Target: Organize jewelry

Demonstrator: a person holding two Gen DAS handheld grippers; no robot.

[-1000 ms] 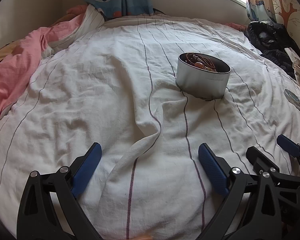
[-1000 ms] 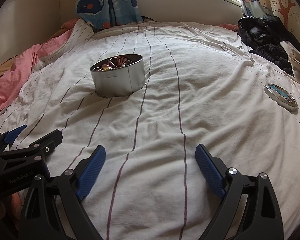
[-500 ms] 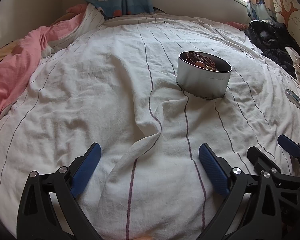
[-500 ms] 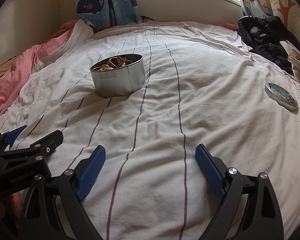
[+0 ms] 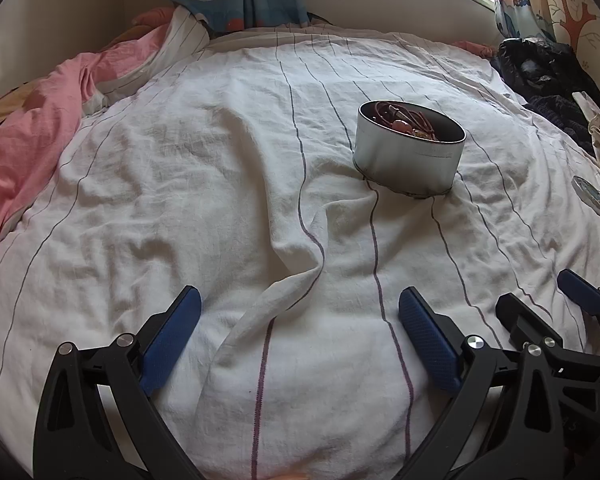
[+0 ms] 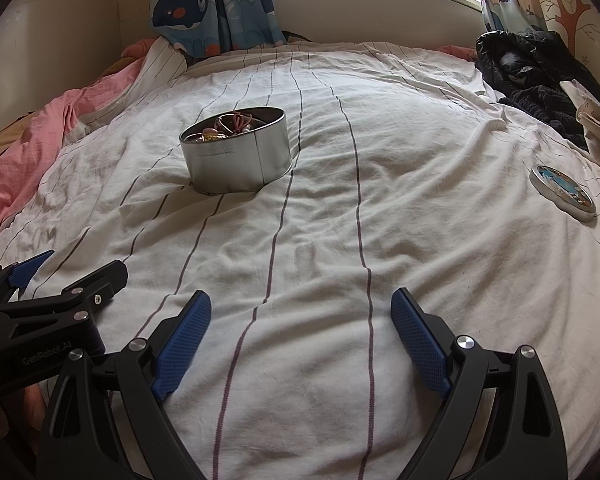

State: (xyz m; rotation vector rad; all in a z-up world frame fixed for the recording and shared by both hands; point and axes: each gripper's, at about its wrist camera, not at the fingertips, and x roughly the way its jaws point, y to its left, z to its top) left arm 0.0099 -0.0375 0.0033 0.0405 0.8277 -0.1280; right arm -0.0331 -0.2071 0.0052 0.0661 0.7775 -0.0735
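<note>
Sitting upright on the striped bedsheet (image 6: 380, 208), the round metal tin (image 5: 409, 151) lies well ahead of both grippers, far and to the right of the left gripper (image 5: 300, 330) and far and to the left of the right gripper (image 6: 301, 332). Being round, it offers no long axis to line up with. Neither gripper looks clearly nearer, so either could make the reach. Both sets of jaws stand wide apart and hold nothing, just above the sheet. The tin is open-topped, plain silver outside, with a tangle of reddish cords and beads (image 6: 230, 124) inside. Its flat picture-printed lid (image 6: 562, 192) lies on the sheet well apart, to the far right.
</note>
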